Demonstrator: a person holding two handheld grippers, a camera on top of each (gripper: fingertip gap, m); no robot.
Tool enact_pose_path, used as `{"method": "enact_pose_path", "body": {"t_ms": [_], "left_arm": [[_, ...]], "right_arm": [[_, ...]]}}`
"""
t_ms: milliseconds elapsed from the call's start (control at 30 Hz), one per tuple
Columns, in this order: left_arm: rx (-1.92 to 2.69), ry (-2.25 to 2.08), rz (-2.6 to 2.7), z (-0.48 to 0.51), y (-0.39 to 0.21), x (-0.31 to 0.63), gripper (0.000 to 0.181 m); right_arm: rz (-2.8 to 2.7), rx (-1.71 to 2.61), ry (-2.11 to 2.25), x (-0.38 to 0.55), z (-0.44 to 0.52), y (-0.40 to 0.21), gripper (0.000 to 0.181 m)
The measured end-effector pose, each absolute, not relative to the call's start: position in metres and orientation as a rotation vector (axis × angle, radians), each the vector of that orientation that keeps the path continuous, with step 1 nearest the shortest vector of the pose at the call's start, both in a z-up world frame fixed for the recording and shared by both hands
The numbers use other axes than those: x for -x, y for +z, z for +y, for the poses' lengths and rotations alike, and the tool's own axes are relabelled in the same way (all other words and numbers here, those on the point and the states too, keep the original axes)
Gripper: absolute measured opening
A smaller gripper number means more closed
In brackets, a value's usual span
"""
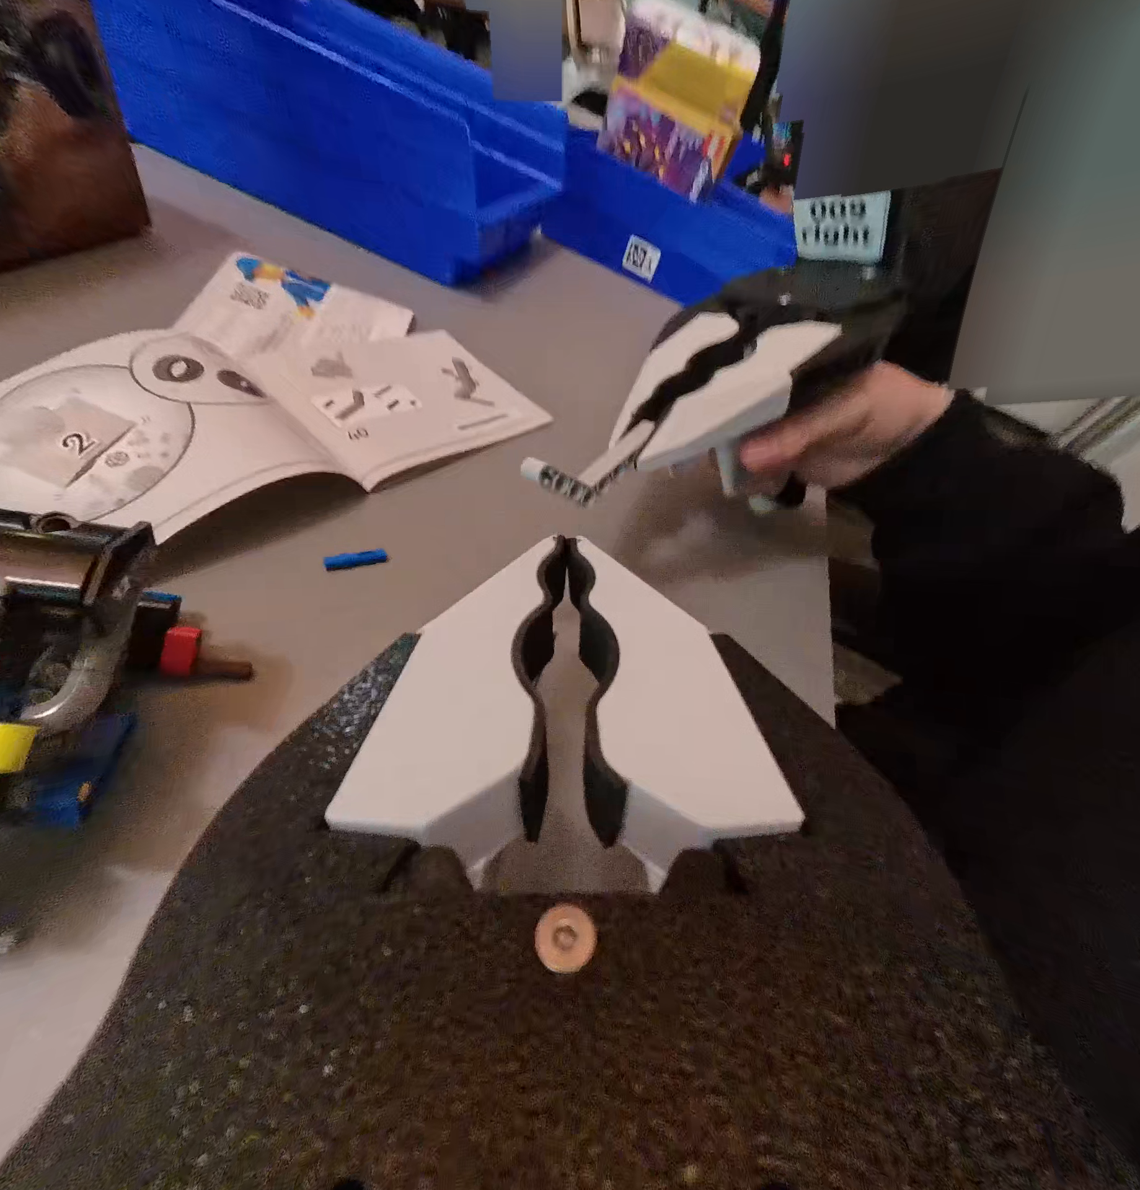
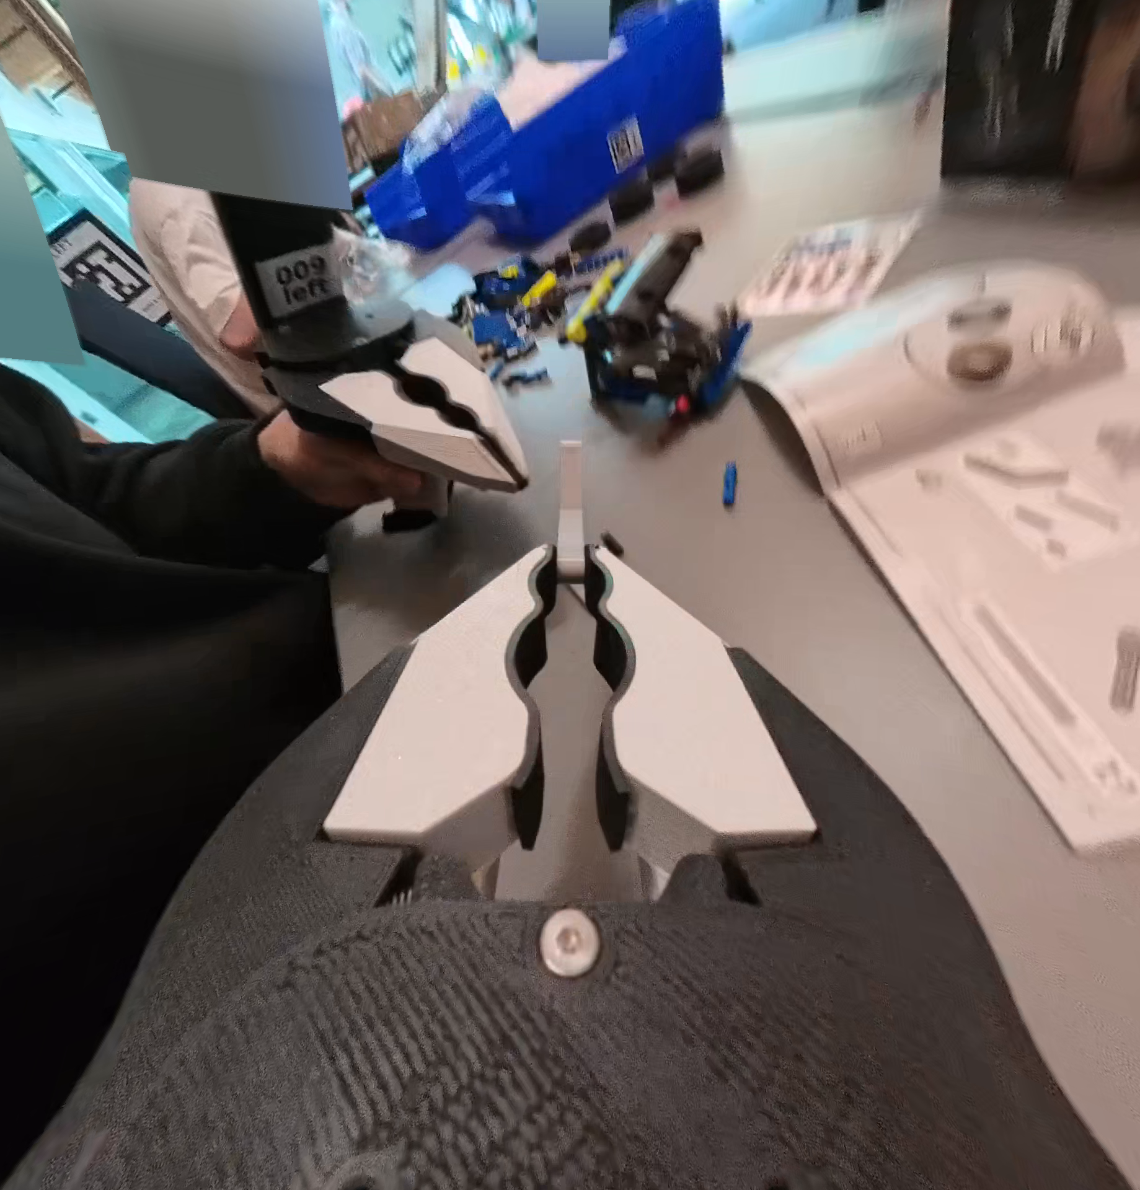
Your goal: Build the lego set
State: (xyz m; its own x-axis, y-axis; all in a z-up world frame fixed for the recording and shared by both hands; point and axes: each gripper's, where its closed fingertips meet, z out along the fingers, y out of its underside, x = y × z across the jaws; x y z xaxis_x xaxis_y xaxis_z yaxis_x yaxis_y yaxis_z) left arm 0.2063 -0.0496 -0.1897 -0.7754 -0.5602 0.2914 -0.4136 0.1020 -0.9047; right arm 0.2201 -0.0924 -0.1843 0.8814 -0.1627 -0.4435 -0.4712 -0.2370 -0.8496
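Note:
My right gripper (image 2: 572, 555) is shut on a light grey angled Lego beam (image 2: 570, 496) that sticks out forward from its tips, held above the table. In the left wrist view the right gripper (image 1: 618, 465) is at the upper right with the beam (image 1: 554, 480) pointing left. My left gripper (image 1: 566, 542) is shut and empty, just below and in front of the beam; it also shows in the right wrist view (image 2: 519, 481). A small blue pin (image 1: 354, 559) (image 2: 729, 483) lies on the grey table. The part-built blue and black model (image 1: 58, 644) (image 2: 664, 348) stands farther off.
An open instruction booklet (image 1: 251, 412) (image 2: 940, 515) lies on the table. Blue bins (image 1: 335, 129) (image 2: 554, 148) line the back edge. Several loose pieces (image 2: 522, 296) are scattered beside the model. A person's hands in black sleeves (image 1: 1005, 515) hold the grippers. There is about 5 cm between the tips of the two grippers.

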Motion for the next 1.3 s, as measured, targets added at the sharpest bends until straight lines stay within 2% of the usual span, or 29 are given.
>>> {"method": "enact_pose_path", "body": {"t_ms": [133,300,433,500,600,800,900,1000,1067,1200,1300], "left_arm": [[0.813,-1.559,2.423,-0.044,-0.208,-0.2,0.006],[0.61,-1.212,2.63,-0.036,-0.242,-0.193,0.006],[0.594,-1.144,2.671,-0.038,-0.255,-0.193,0.01],[0.613,-1.149,2.68,-0.04,-0.255,-0.193,0.009],[0.585,-1.129,2.686,-0.04,-0.255,-0.192,0.009],[0.628,-1.17,2.688,-0.041,-0.255,-0.192,0.001],[0.643,-1.192,2.7,-0.042,-0.254,-0.191,0.01],[0.597,-1.264,2.659,-0.054,-0.242,-0.192,0.023],[0.51,-1.307,2.64,-0.068,-0.233,-0.19,0.023],[0.413,-1.232,2.661,-0.091,-0.236,-0.192,0.023],[0.377,-1.157,2.663,-0.1,-0.242,-0.197,0.023]], "right_arm": [[0.629,1.871,0.757,-0.21,-0.114,-0.201,0.006],[0.678,1.98,0.792,-0.217,-0.12,-0.225,0.007],[0.688,2.071,0.716,-0.225,-0.12,-0.236,0.03],[0.687,2.126,0.658,-0.23,-0.123,-0.24,0.03],[0.632,2.182,0.45,-0.243,-0.127,-0.237,0.045],[0.151,2.383,-0.053,-0.229,-0.138,-0.228,0.04],[0.128,2.397,0.075,-0.216,-0.135,-0.239,0.033],[0.148,2.437,0.018,-0.223,-0.141,-0.253,0.026],[0.111,2.405,0.016,-0.22,-0.135,-0.251,0.017],[-0.001,2.395,-0.097,-0.216,-0.13,-0.253,0.01],[0.01,2.365,0.034,-0.2,-0.125,-0.253,0.007]]}}
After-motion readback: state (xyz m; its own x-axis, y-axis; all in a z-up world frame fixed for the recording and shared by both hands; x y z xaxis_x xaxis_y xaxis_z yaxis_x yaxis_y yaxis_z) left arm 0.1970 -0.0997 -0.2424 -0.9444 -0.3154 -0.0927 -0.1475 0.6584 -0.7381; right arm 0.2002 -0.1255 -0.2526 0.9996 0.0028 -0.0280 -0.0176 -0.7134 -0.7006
